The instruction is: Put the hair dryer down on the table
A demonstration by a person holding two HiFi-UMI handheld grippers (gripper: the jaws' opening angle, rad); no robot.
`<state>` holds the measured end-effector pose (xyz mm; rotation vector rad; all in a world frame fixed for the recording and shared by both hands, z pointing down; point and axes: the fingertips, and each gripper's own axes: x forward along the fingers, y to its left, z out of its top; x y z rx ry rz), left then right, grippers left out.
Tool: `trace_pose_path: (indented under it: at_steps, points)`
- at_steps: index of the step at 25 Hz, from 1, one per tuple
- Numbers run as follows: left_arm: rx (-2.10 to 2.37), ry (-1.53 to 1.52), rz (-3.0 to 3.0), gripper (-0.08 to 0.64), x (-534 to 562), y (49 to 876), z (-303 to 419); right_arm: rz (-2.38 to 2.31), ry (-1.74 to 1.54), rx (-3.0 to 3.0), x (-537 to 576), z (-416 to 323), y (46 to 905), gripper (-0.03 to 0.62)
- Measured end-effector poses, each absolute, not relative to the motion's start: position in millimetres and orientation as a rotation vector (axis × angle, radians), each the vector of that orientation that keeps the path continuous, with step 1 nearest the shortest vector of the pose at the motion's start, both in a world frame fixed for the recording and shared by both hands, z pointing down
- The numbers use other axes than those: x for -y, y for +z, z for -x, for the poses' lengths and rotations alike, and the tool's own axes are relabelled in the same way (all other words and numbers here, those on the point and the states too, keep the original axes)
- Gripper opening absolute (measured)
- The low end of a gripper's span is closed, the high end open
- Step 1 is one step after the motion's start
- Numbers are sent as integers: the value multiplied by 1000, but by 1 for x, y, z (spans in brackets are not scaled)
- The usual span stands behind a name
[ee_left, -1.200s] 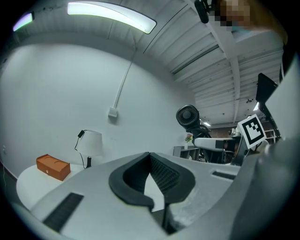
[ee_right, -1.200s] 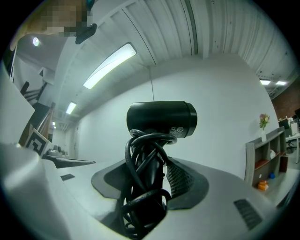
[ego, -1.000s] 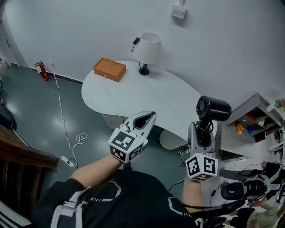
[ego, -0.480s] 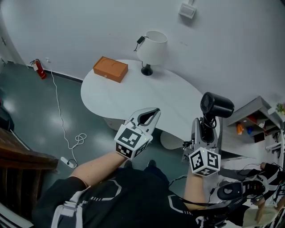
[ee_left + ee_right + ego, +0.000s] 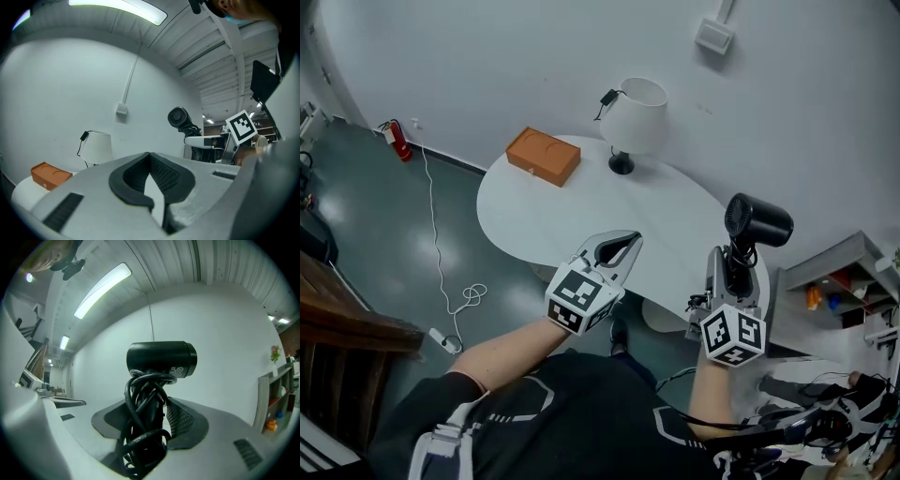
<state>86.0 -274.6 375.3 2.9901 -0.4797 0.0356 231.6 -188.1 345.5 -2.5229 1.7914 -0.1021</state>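
A black hair dryer [image 5: 757,221] with its cord wound round the handle stands upright in my right gripper [image 5: 736,267], whose jaws are shut on the wrapped handle. In the right gripper view the dryer's barrel [image 5: 161,359] sits above the coiled cord [image 5: 145,427]. It hangs in the air off the right end of the white oval table [image 5: 581,211]. My left gripper [image 5: 617,251] is shut with nothing in it, held above the table's near edge. From the left gripper view the hair dryer [image 5: 180,118] shows at the right, behind the closed left gripper [image 5: 151,180].
On the table stand a white lamp [image 5: 635,122] at the back and an orange box [image 5: 544,156] at the back left. A white cable [image 5: 441,272] runs over the dark floor at the left. A shelf [image 5: 839,281] with small items stands at the right.
The head view has shifted, so the table and lamp sit lower and more to the right. Both grippers keep their pose; the hair dryer stays held upright.
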Motion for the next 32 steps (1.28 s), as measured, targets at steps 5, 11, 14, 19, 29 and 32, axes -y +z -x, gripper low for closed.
trace_pose_path:
  at_steps: [5, 11, 14, 19, 29, 32]
  points:
    - [454, 85, -2990, 6, 291, 384, -119, 2516, -141, -1817, 214, -264, 354, 244]
    - [476, 136, -2973, 6, 313, 395, -153, 2503, -217, -1844, 248, -300, 371, 244]
    - [491, 143, -2958, 6, 324, 399, -166, 2493, -245, -1868, 266, -316, 380, 244]
    - [512, 157, -2955, 5, 337, 405, -185, 2486, -297, -1887, 288, -340, 395, 244]
    - [583, 221, -2887, 6, 360, 431, -212, 2468, -406, -1926, 325, -381, 429, 244]
    - [581, 227, -2852, 6, 364, 440, -220, 2464, -442, -1934, 334, -393, 441, 244]
